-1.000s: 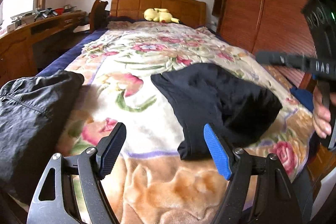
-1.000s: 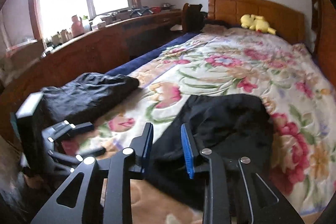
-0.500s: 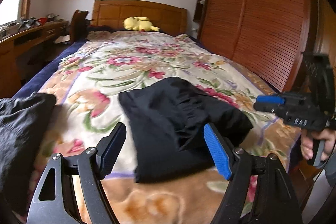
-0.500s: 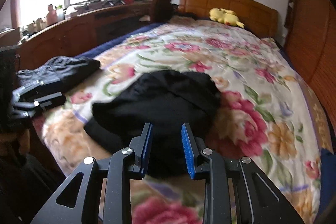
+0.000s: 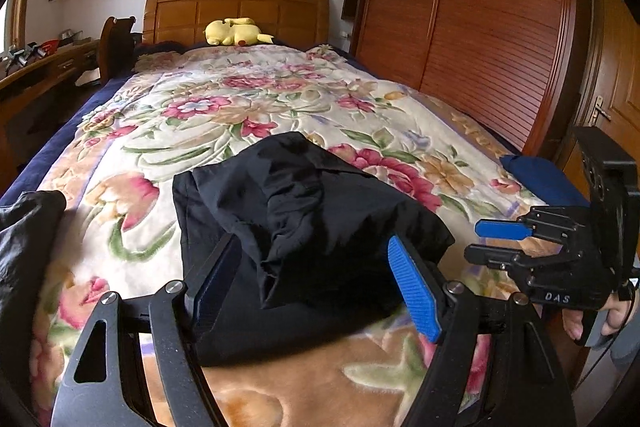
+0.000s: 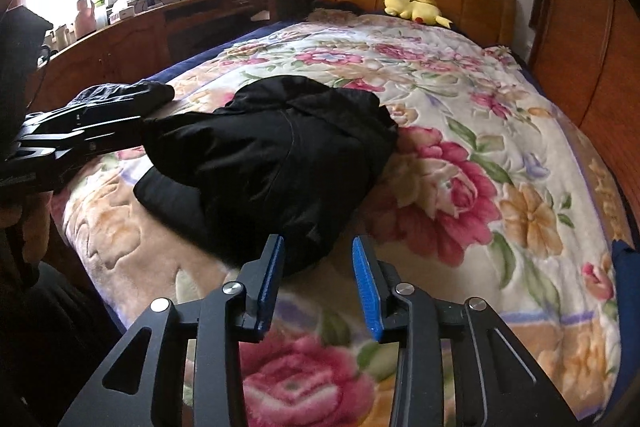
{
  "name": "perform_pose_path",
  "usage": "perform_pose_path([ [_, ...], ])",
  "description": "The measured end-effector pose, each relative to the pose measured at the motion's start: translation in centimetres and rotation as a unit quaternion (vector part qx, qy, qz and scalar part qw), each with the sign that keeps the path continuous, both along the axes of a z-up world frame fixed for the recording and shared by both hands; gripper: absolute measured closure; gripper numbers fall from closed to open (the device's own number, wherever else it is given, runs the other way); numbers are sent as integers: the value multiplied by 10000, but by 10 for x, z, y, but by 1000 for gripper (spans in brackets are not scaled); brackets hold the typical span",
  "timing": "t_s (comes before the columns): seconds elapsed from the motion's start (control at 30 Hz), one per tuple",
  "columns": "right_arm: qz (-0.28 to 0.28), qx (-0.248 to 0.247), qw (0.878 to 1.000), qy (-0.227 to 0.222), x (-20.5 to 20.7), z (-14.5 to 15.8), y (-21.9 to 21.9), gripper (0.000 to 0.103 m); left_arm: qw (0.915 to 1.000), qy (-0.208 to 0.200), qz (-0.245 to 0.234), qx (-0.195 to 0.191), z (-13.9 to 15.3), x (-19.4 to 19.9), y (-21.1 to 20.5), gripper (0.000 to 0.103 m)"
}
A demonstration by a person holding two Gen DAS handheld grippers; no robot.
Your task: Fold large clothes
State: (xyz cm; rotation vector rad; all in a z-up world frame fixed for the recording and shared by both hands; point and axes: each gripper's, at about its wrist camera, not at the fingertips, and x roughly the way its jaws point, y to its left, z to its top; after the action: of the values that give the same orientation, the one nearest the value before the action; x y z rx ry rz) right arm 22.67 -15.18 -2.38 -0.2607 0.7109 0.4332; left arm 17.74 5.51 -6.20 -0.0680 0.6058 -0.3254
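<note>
At the far left a wooden desk [image 6: 132, 39] runs along the wall under a bright window, close beside the bed's dark blue edge. On the left edge of the floral blanket [image 5: 224, 115] lies a crumpled dark grey garment [image 5: 24, 247], matte and finely creased. The left gripper [image 5: 316, 287] hangs with jaws spread wide, holding nothing; the near part of the black garment [image 5: 304, 211] shows between its fingers, but whether they touch the cloth I cannot tell. This black garment sits in a loose, rumpled heap near the foot of the bed, roughly at mid-width, smooth thin fabric with soft ridges and one flat hem toward the left. The blanket is plush, with pink and orange flowers; beyond the heap it lies open all the way to the wooden headboard [image 5: 236, 13], where a yellow plush toy [image 5: 236, 31] rests. The right gripper [image 6: 318, 287] is just beside the heap's near right corner, jaws opening, with only the garment's tip and blanket seen between them, nothing pinched. Right of the heap the blanket is bare to the bed's edge. Slatted brown wardrobe doors [image 5: 480, 27] stand close along that side.
</note>
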Motion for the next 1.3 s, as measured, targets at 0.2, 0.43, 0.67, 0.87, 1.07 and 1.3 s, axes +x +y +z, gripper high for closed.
perform_pose_path([
  [0.2,17,92,9999,116,2,-11,-2,64,9999,112,-12,57,-8,4,0,30],
  [0.43,-7,69,9998,203,9,-28,-1,62,9989,466,-6,-49,-24,18,8,55],
  [0.67,-23,121,9994,322,22,-38,4,62,9991,406,-124,58,-24,17,0,93],
  [0.87,13,130,9991,397,33,-48,16,61,9999,132,44,27,-14,7,12,97],
  [1.07,-168,19,9997,158,45,-53,25,61,9995,70,298,-6,-13,1,35,98],
  [1.3,-380,-729,9963,262,59,-79,24,61,9985,366,373,172,-36,6,40,98],
])
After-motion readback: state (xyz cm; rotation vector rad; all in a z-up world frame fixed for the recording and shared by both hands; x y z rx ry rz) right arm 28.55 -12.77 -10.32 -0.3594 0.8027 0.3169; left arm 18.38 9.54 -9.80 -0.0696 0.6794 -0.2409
